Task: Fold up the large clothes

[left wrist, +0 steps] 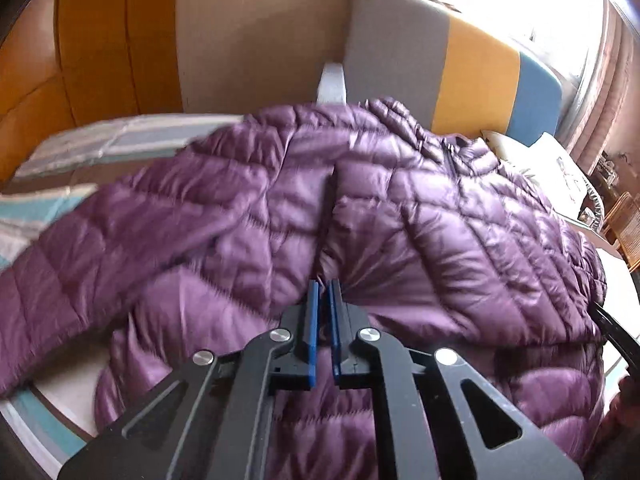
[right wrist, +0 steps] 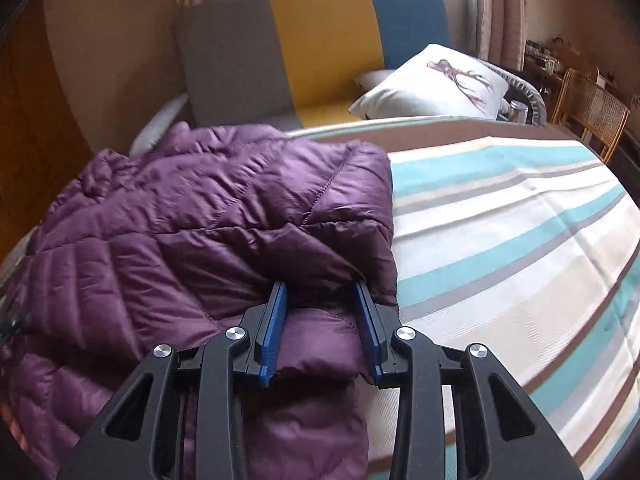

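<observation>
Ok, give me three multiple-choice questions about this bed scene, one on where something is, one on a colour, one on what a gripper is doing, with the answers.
1. Where does the jacket lie?
A. on the striped bedspread
B. on a chair
C. on the floor

2. What colour is the jacket?
A. green
B. purple
C. white

3. How does the right gripper stand?
A. open in the air
B. closed on a pillow
C. closed on a fold of the jacket

Answers:
1 A, the bedspread shows beside and under it.
2 B, its quilted fabric is purple in both views.
3 C, puffy fabric fills the gap between the blue pads.
</observation>
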### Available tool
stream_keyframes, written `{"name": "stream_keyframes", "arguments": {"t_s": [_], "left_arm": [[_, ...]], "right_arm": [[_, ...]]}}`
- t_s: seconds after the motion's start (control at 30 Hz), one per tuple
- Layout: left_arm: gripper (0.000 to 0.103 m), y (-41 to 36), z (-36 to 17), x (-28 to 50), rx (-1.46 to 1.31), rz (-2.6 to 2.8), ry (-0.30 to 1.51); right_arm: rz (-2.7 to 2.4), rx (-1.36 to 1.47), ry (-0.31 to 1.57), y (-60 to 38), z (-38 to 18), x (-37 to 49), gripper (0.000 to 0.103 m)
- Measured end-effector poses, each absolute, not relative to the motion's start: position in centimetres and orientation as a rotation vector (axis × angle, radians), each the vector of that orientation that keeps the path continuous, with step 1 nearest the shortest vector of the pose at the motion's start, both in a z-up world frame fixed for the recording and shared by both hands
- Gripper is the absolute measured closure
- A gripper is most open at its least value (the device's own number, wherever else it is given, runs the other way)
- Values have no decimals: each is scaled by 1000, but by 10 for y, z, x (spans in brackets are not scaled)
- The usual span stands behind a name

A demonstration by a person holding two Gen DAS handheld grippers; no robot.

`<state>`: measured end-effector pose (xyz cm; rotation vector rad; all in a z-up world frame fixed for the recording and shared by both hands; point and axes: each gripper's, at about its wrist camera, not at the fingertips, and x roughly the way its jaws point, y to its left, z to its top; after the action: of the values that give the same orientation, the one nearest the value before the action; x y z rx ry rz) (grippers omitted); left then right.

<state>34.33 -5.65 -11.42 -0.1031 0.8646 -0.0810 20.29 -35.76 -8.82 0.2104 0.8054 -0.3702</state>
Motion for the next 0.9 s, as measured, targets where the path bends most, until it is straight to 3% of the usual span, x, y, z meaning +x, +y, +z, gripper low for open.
{"name": "stream_keyframes", "arguments": {"t_s": [0.23,0.3,0.37,0.4,0.43,0.47,0.7,0.9], "left_arm": [[97,-54,-123,348,-115,-84,885],[91,-53,-121,347,-117,-85,881],[76,-49,-117,341,-134,-107,870],[51,-47,-114,336,-154,-143,856],[18,-45,-112,333,-161,-160,846],[11,-45,-108,327,-158,-164,830],[4,-26,-83,290,-144,-122,752],[2,43,-72,263,-216,31,705]], "right_arm": [[-393,153,814,-354,-89,208,68],[-401,136,808,-351,-83,203,68],[-392,88,784,-338,-73,189,68],[-384,63,773,-330,-69,182,68],[-379,43,768,-325,-67,177,68],[-370,23,766,-319,-65,173,68],[-393,48,802,-326,-82,178,68],[-404,18,818,-321,-89,180,68]]}}
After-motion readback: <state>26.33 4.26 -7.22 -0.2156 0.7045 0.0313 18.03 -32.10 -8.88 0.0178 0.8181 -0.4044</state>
